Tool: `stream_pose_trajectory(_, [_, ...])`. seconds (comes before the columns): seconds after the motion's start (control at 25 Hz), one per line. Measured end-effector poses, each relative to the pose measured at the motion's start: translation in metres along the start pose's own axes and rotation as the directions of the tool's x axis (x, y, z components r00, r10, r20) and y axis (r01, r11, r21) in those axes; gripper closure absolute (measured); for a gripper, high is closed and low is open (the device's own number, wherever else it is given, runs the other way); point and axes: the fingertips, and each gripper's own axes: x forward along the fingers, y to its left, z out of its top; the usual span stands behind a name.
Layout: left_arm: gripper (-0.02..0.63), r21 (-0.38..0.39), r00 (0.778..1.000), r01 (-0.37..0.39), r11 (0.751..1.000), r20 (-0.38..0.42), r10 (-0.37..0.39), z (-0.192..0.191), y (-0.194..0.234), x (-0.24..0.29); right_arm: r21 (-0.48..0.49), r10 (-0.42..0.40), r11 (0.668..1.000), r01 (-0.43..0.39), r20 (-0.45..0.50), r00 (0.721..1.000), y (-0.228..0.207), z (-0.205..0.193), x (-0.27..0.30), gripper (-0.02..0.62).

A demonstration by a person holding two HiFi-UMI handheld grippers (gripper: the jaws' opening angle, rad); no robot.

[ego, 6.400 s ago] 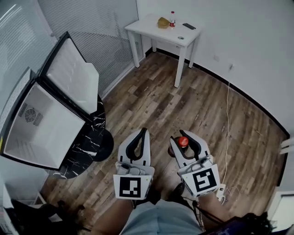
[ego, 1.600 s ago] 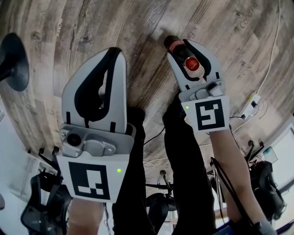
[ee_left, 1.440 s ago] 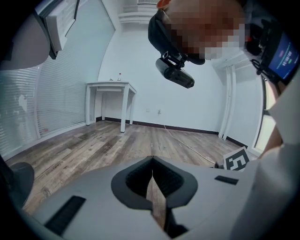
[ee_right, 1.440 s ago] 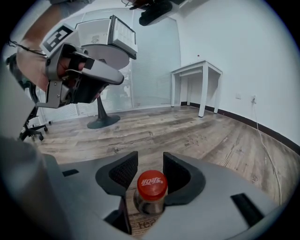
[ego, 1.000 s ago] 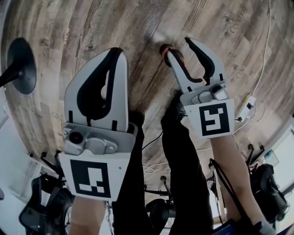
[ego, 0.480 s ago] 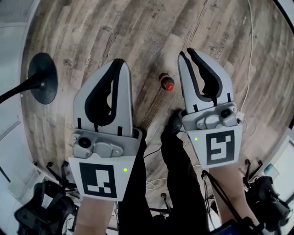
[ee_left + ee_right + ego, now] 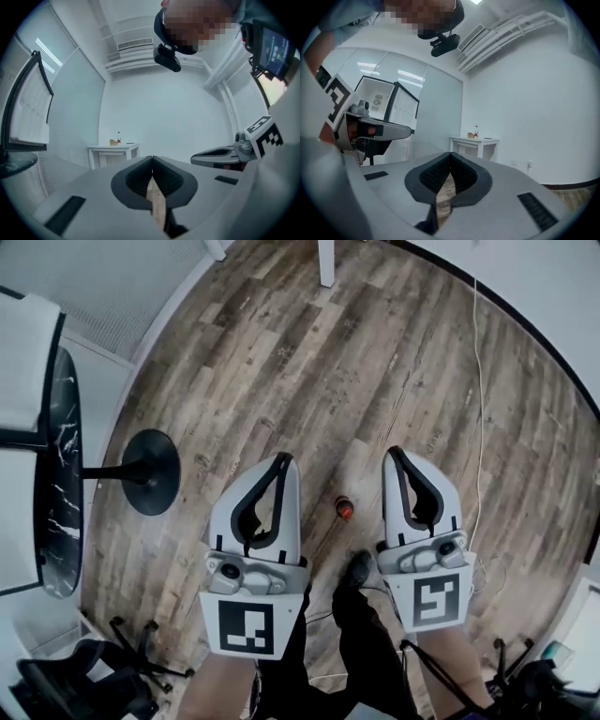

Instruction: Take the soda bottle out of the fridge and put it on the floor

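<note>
The soda bottle (image 7: 344, 510), dark with a red cap, stands upright on the wooden floor (image 7: 309, 362), seen from above in the head view. It is between my two grippers and far below them, and nothing touches it. My left gripper (image 7: 284, 458) is shut and empty, its tips meeting (image 7: 151, 160). My right gripper (image 7: 394, 453) is also shut with nothing between its jaws (image 7: 450, 154). Both grippers point level across the room, so neither gripper view shows the bottle.
The open fridge (image 7: 17, 362) sits on a black marble table (image 7: 62, 465) at the left, over a round black base (image 7: 152, 472). A white table (image 7: 474, 140) bearing a small bottle (image 7: 476, 132) stands by the far wall. A cable (image 7: 479, 390) lies along the floor at right.
My right gripper let go of the bottle, drew back and closed empty. Both grippers lifted well away from the floor, leaving the bottle standing there. The view has swung up toward the fridge side.
</note>
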Motion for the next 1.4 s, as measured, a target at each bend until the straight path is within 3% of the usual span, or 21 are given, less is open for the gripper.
stream_pose_trajectory(0.4, [0.589, 0.064, 0.992, -0.081, 0.995, 0.098, 0.074, 0.185, 0.002, -0.046, -0.053, 0.004, 0.999, 0.005, 0.154, 0.988, -0.011, 0.214, -0.036, 0.581])
stream_pose_trajectory(0.68, [0.589, 0.063, 0.969, -0.160, 0.985, 0.202, 0.145, 0.297, 0.016, -0.078, -0.113, 0.049, 0.993, -0.028, 0.189, 0.981, 0.006, 0.309, -0.065, 0.583])
stream_pose_trajectory(1.04, [0.589, 0.033, 0.950, -0.184, 0.982, 0.263, 0.169, 0.351, 0.020, -0.106, -0.167, 0.066, 0.986, -0.021, 0.270, 0.961, 0.025, 0.386, -0.070, 0.583])
stream_pose_trajectory(1.4, [0.589, 0.046, 0.939, -0.195, 0.980, 0.296, 0.173, 0.378, 0.021, -0.127, -0.170, 0.077, 0.985, -0.024, 0.312, 0.947, 0.044, 0.413, -0.075, 0.584])
